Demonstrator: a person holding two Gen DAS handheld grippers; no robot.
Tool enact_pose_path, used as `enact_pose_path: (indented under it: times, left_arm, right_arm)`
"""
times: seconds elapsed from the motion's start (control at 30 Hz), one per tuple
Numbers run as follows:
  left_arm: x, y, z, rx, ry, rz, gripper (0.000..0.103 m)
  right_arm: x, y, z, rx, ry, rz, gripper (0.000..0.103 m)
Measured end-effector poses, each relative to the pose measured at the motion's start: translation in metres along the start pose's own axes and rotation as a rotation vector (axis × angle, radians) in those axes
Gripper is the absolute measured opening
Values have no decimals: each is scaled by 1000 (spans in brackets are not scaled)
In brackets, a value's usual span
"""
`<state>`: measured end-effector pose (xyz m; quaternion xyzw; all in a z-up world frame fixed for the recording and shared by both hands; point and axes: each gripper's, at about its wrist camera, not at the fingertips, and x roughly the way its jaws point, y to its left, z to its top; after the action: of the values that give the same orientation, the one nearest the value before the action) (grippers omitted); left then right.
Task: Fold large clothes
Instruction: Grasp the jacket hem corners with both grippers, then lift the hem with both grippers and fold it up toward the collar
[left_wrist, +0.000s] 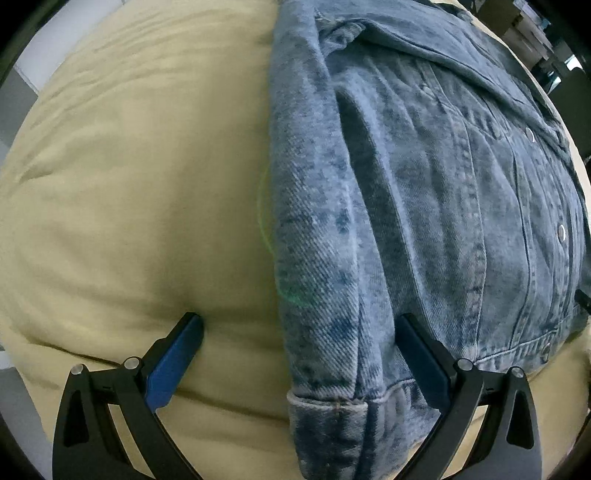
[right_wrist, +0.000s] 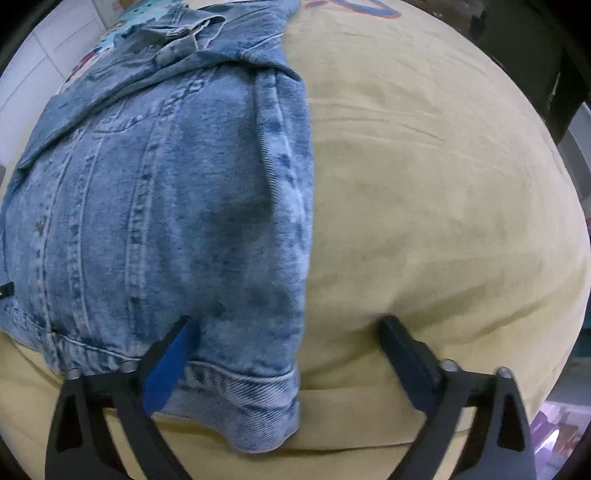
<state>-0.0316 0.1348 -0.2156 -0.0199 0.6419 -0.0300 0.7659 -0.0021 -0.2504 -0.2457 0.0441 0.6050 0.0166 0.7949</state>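
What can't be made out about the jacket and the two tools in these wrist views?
- Left wrist view: the pale blue acid-washed denim jacket runs off the right edge; its far side is cut off.
- Right wrist view: collar area is small and distorted near the top rim.
- Both views: whether the open left tool or open right tool touches the denim; the yellow-beige cloth hides what lies beneath.
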Motion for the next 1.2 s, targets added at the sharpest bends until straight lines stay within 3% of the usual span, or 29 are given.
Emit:
enact_pose_path:
  times: [0.03,0.1,0.17,0.23,0.27,0.47,0.57,0.77,0.97,1.2]
  left_arm:
    - [-2,0,-1,7,-3,0,97]
    - [-5,-16,10,23,-1,-14,84]
    - [-12,-21,9,43,10,-47,52]
    - [-18,-28,9,73,34,-96,32]
    - [-21,-32,10,95,42,-100,28]
    - [-33,-50,25,128,30,-154,22]
    - [-41,-56,34,128,28,-165,21]
    - [-79,-46,62,57,-36,-273,20]
    - [-120,-49,92,58,-148,-260,20]
    - [-146,-36,138,-2,-222,-272,20]
  right_arm:
    - [-3,1,0,0,-1,14,75]
    - [-7,3,0,-2,9,66,40]
    - [-9,5,1,-12,27,73,33]
    - [-13,5,3,-24,33,74,27]
    - [-14,4,4,-20,36,85,26]
    - [-46,-14,18,78,-26,221,19]
    - [-59,-10,26,55,-41,245,17]
    - [-82,5,40,37,-105,300,15]
    - [-115,8,74,42,-193,308,14]
    - [-153,14,123,25,-286,298,13]
